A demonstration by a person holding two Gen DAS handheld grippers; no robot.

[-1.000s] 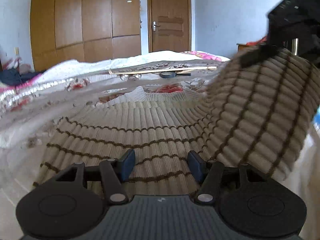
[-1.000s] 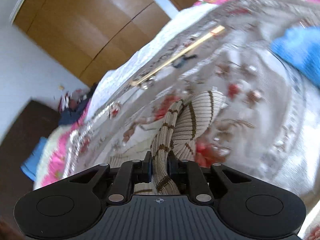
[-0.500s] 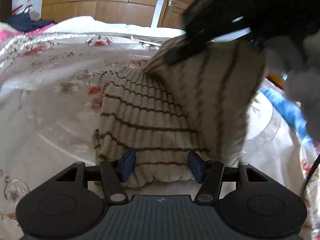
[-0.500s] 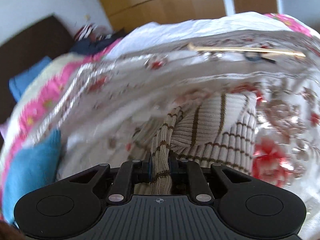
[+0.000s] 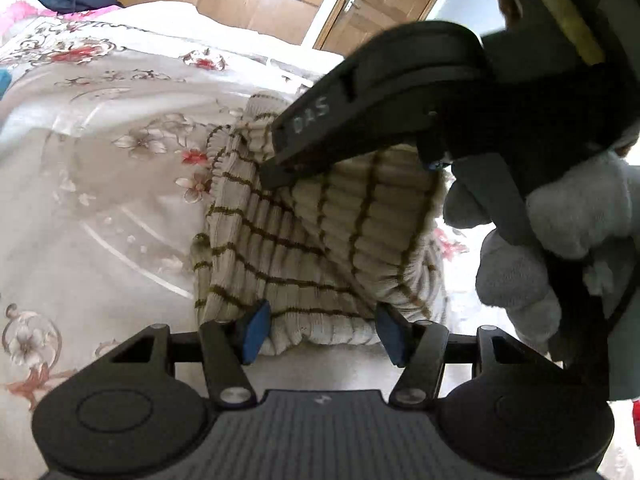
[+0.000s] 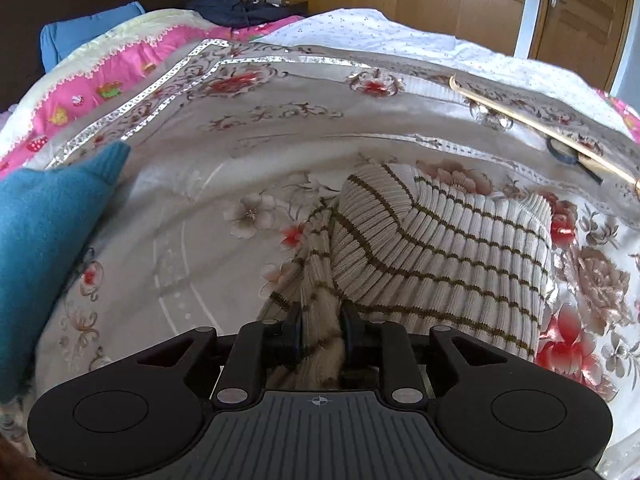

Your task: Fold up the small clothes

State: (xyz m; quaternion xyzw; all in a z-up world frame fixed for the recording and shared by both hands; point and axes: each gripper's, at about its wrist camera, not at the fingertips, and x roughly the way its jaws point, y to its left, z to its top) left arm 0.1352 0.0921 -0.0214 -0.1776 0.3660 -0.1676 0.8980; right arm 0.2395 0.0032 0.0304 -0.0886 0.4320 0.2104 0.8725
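Note:
A beige ribbed sweater with brown stripes (image 5: 304, 248) lies on the floral bedspread (image 5: 100, 184), with one side folded over its body. My left gripper (image 5: 323, 332) is open at the near hem, its blue pads apart and clamping nothing. In the left wrist view, a grey-gloved hand (image 5: 540, 240) holds the right gripper, and its black finger (image 5: 320, 136) sits over the folded flap. In the right wrist view, my right gripper (image 6: 322, 334) is opening its jaws. A bunched edge of the sweater (image 6: 440, 248) still lies loosely between them.
A blue knit garment (image 6: 44, 248) lies at the left of the bed. A wooden stick (image 6: 540, 128) and a small dark round object (image 6: 560, 152) rest at the far right. A pink quilt (image 6: 100, 80), dark clothes (image 6: 232, 8) and a wooden door (image 6: 576, 12) are beyond.
The right gripper swept the sweater's side across its body, laying the flap down, and its jaws widened around the fabric. The left gripper shifted and rolled, staying open at the hem.

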